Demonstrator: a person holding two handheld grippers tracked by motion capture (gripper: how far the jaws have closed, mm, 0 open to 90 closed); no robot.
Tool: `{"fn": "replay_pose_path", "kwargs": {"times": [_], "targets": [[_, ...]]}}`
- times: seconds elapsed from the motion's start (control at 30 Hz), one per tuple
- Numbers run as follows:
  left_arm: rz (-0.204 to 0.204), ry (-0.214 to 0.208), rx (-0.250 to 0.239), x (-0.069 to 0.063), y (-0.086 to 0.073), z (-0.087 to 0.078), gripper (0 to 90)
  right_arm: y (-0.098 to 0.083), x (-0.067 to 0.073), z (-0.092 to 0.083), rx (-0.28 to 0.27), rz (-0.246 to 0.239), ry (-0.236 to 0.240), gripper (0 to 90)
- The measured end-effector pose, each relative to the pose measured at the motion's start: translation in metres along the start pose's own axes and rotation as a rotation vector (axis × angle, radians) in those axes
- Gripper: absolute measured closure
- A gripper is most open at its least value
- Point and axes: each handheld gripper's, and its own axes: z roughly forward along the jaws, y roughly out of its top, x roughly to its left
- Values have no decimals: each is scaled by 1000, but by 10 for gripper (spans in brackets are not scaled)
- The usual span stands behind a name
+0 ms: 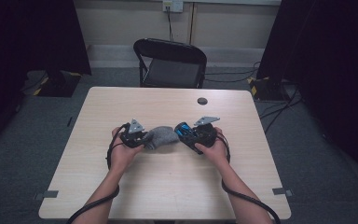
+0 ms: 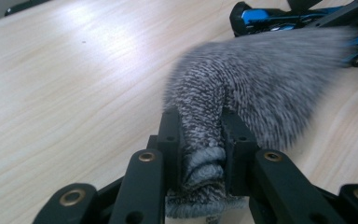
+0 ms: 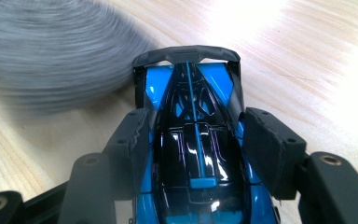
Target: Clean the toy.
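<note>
Near the middle of the table [image 1: 121,100], a little toward its near edge, the left gripper [image 1: 142,138] has its jaws pinched tight on a bunched fold of the grey knitted sock [image 2: 261,88]; the rest of the sock hangs loose and blurred toward the right gripper [image 1: 188,134]. That gripper clamps the blue and black toy car [image 3: 193,154] by its two sides, the pads pressing on the bodywork, with the car's rear wing pointing at the sock. The work looks like getting the car and the sock together, perhaps wiping the car or sliding it inside. The risks, as I judge them: the sock is held by a small fold only, so a tug could pull the fabric out of the jaws; the glossy car body could twist or slip between the pads if the sock drags on it; and the wing could snag the knit.
</note>
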Motion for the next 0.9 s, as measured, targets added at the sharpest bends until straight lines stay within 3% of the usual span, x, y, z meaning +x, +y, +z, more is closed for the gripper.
{"fn": "replay_pose_path", "kwargs": {"times": [0.17, 0.43, 0.9], "targets": [[22, -13, -20, -4, 3, -13, 728, 1, 0, 0, 5, 1, -4, 418], [35, -87, -51, -20, -2, -25, 728, 1, 0, 0, 9, 9, -1, 417], [122, -259, -60, -75, 1, -18, 728, 1, 0, 0, 9, 12, 0, 418]]}}
